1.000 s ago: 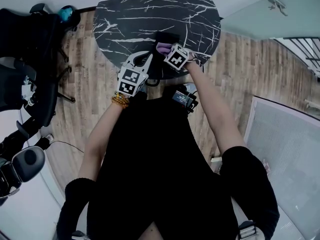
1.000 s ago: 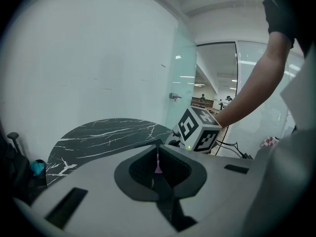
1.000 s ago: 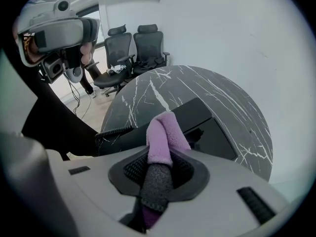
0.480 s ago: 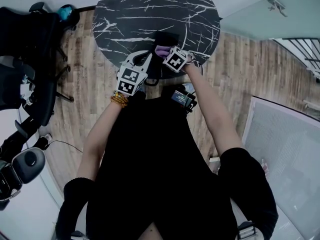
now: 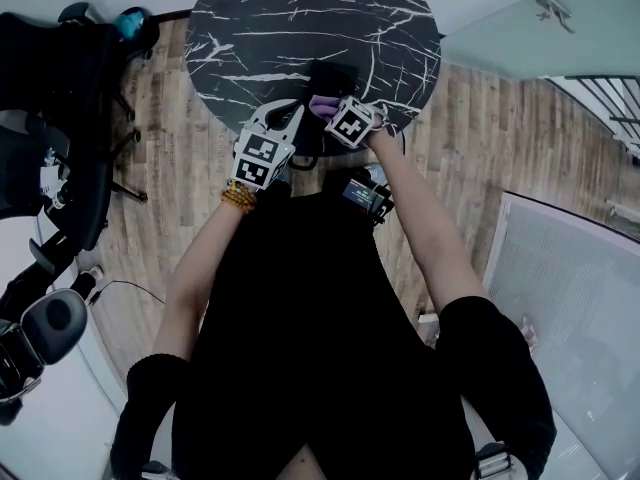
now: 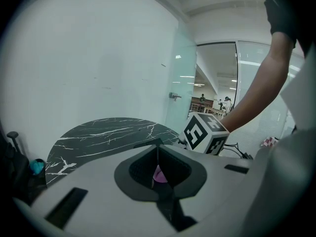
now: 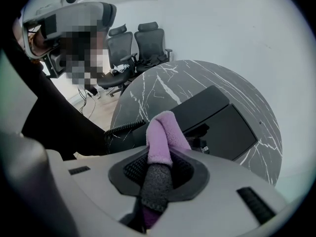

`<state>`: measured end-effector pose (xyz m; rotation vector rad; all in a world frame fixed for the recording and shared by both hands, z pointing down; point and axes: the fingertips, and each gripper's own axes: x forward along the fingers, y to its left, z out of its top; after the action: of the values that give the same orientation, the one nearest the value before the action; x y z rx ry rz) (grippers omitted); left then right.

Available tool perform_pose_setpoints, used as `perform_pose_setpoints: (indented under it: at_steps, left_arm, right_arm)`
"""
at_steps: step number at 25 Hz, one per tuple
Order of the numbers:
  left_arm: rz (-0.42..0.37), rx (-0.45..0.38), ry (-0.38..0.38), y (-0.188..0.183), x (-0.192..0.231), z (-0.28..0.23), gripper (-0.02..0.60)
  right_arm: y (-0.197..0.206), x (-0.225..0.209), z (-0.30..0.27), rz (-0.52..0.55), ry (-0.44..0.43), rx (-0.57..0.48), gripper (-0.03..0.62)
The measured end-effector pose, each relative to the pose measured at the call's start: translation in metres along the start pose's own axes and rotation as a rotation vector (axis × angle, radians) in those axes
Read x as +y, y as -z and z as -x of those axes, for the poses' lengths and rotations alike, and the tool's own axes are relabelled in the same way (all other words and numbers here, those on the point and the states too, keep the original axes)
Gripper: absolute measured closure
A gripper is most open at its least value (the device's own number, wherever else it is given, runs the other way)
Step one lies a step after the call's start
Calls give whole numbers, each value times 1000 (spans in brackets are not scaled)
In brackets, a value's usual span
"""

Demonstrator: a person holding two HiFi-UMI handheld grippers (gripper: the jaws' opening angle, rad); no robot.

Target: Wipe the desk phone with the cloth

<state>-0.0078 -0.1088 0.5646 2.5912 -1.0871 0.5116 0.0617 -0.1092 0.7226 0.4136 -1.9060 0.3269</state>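
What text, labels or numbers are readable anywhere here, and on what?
No legible text in any view.
On the desk phone, a small white mark: too small to read.
On the marker cubes: only black-and-white square patterns, no letters or digits.

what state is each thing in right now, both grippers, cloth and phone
right gripper, shut on the cloth
cloth, bunched, free end sticking out toward the desk phone
left gripper, shut, holding nothing
desk phone, resting on the marble table, not gripped
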Motion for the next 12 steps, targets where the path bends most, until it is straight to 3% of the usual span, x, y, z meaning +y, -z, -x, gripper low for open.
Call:
perform_pose_setpoints:
  at_steps: [12]
  left_arm:
    - [1, 8, 14, 3, -5, 0, 560]
  right_arm:
    - [8, 15, -5, -7, -29, 12, 512]
